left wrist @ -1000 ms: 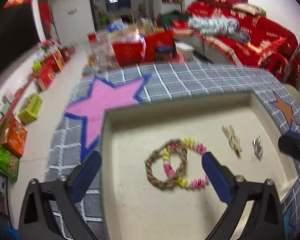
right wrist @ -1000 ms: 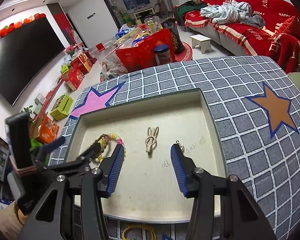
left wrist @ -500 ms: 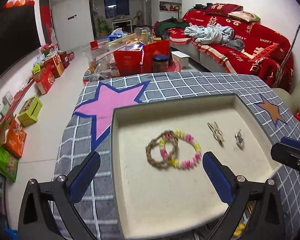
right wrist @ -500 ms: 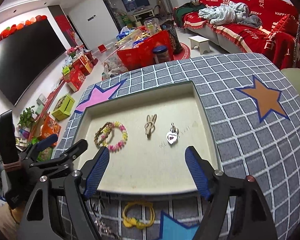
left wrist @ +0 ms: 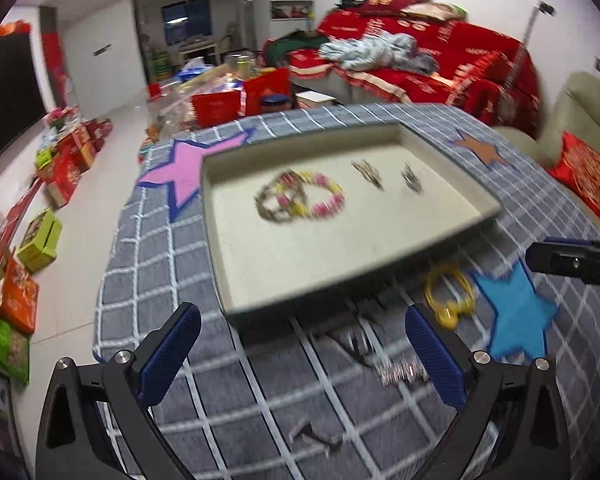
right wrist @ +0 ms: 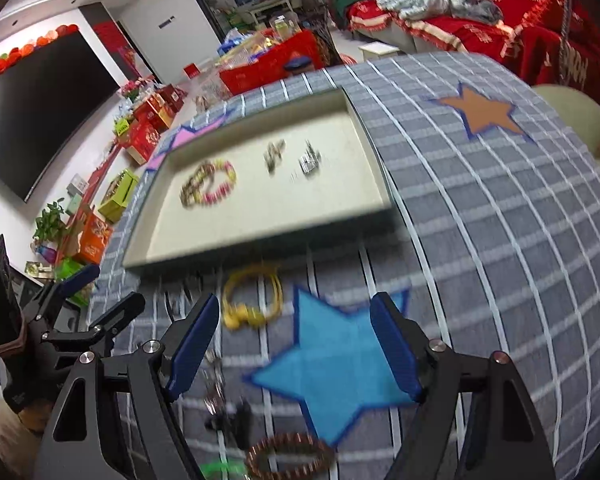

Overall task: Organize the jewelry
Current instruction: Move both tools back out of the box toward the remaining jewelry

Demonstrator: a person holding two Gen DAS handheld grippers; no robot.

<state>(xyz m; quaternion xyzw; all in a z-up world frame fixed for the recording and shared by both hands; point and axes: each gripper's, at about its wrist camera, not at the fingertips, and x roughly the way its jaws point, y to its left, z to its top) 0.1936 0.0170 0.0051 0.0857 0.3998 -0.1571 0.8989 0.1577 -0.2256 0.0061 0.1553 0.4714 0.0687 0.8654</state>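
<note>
Both grippers have pulled back off the tray (right wrist: 260,232) compared with a second ago. They were right over it then; now the near rim sits ahead of them and the loose pieces on the cloth have come into view. The right gripper (right wrist: 296,344) opened up within that second, and the little silver heart charm (right wrist: 310,158) now lies in the tray with nothing between the pads, so my read is that piece is done and the next pick is coming.

Big stuff first. The table wears a grey checked cloth (right wrist: 500,220) with stars on it; the blue star (right wrist: 336,364) is right under the right gripper. The room behind is busy: a red-covered sofa, a dark TV on the wall, boxes and bags along the floor.

In the tray, left to right: a braided brown ring overlapping a pink-and-yellow bead bracelet (left wrist: 324,196), a tan knot piece (left wrist: 366,170), then the charm.

Still outside, just beside the near rim, is a yellow bracelet (right wrist: 252,300). Nearer the cameras are a brown bead bracelet (right wrist: 290,454) and something silvery and chain-like, too blurred to name.

The left gripper (left wrist: 300,352) is wide open too and holding nothing.
</note>
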